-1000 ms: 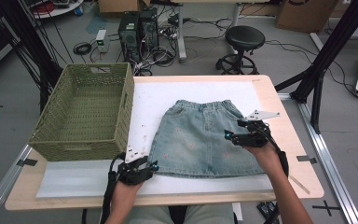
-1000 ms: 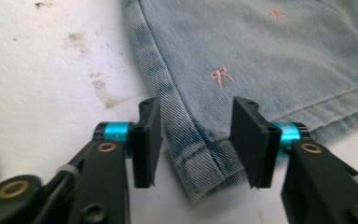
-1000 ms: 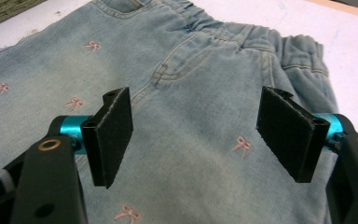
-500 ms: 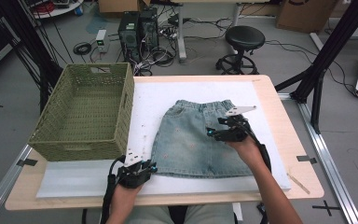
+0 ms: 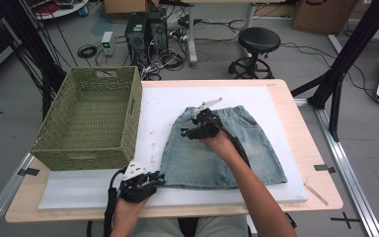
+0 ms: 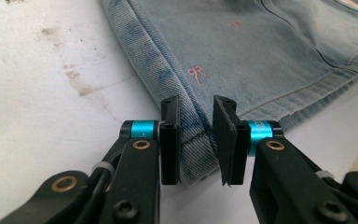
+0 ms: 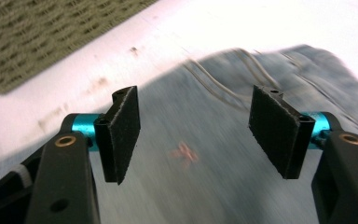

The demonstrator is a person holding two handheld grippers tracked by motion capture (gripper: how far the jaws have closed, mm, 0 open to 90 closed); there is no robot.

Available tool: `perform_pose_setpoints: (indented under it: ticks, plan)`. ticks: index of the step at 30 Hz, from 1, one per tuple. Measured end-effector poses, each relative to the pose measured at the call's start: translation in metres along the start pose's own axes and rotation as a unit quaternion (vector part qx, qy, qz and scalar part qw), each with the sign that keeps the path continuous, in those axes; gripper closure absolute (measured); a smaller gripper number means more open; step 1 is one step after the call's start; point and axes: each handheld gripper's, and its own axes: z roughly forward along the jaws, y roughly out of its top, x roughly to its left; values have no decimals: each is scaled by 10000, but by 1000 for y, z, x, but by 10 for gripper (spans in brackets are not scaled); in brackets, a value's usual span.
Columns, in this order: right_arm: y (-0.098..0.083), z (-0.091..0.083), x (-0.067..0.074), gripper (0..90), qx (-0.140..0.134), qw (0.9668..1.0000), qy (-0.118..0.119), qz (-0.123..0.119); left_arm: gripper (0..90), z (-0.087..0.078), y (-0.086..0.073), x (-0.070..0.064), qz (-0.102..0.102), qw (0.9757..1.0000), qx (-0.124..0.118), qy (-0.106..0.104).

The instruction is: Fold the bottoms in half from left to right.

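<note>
So I've got the faded light-blue denim skirt (image 5: pixel 222 148) lying flat on the white foam mat (image 5: pixel 177 101), waistband at the far side, hem toward me. My left gripper (image 6: pixel 196 140) is down at the near-left hem corner with the jaws closed in on that thick folded edge; the fabric sits right between the pads and they look clamped on it. My right gripper (image 7: pixel 200 140) is hovering over the upper-left part of the skirt near the waistband, jaws standing wide apart with nothing between them, only denim underneath. Those jaws have just been easing inward a bit, but nothing is caught yet.

What worries me:

1. The left bite is only on the very corner. If I lift or pull hard, the hem could slide out of the pads, because that seam is bulky and stiff.
2. The right-gripper view is smeared, so if I pinch now I could grab just the top layer, or miss the edge and bunch the cloth.
3. The green woven basket (image 5: pixel 91 118) sits just beside the skirt's left edge. A sloppy swing could knock its wall.
</note>
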Motion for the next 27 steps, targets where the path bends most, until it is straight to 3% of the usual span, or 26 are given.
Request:
perform_pose_setpoints:
  ticks: [7,15,21,27]
  plan:
    - [19,33,9,360,211,9998,10,-10,728,-2,-2,0,-16,9999,-129,-61]
    - [21,61,15,373,513,9986,-4,85,727,-3,-4,1,-34,9996,-209,-179]
    - [19,68,17,571,720,9972,-175,-38,728,-3,-6,2,-72,9995,-231,-206]
    - [20,64,17,782,753,9967,-248,-188,728,-2,-4,1,-46,9993,-302,-234]
